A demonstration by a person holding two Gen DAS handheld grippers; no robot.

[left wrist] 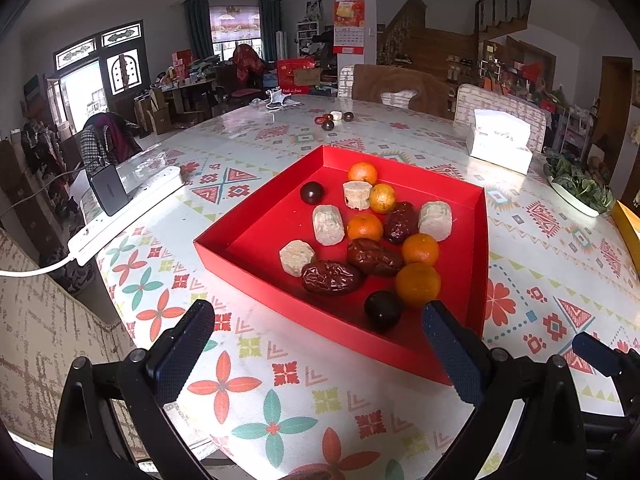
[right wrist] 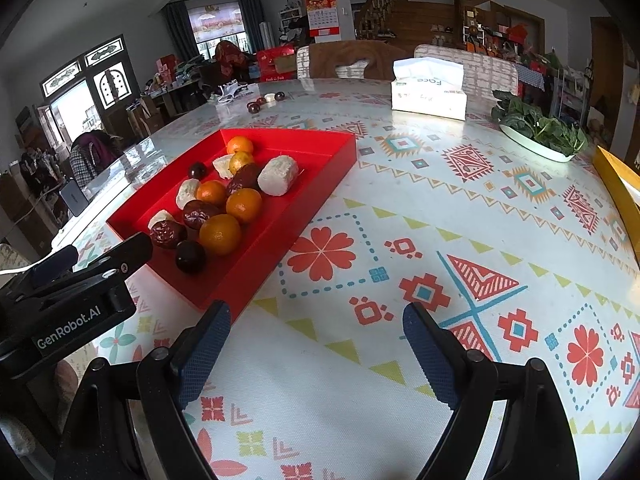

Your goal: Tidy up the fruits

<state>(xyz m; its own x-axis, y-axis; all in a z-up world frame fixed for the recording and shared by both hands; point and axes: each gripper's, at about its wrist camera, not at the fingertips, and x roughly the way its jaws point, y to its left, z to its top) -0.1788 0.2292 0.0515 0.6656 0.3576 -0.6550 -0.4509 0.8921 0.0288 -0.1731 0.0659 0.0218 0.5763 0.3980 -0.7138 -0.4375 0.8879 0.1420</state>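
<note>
A red tray [left wrist: 256, 240] on the patterned table holds several oranges [left wrist: 418, 283], dark red dates [left wrist: 331, 277], pale cakes [left wrist: 328, 225] and two dark round fruits [left wrist: 383, 310]. My left gripper [left wrist: 318, 350] is open and empty, above the table at the tray's near edge. In the right wrist view the tray [right wrist: 316, 168] lies to the left with the same fruits [right wrist: 220, 234]. My right gripper [right wrist: 316, 354] is open and empty over bare tablecloth to the tray's right. The left gripper's body [right wrist: 72, 300] shows at the left edge.
A few loose small fruits [left wrist: 334, 119] lie at the table's far side. A tissue box [left wrist: 500, 142] and a dish of greens [left wrist: 580, 186] stand at the right. A white power strip with a charger [left wrist: 120, 208] lies on the left. A yellow box edge [right wrist: 620, 184] is far right.
</note>
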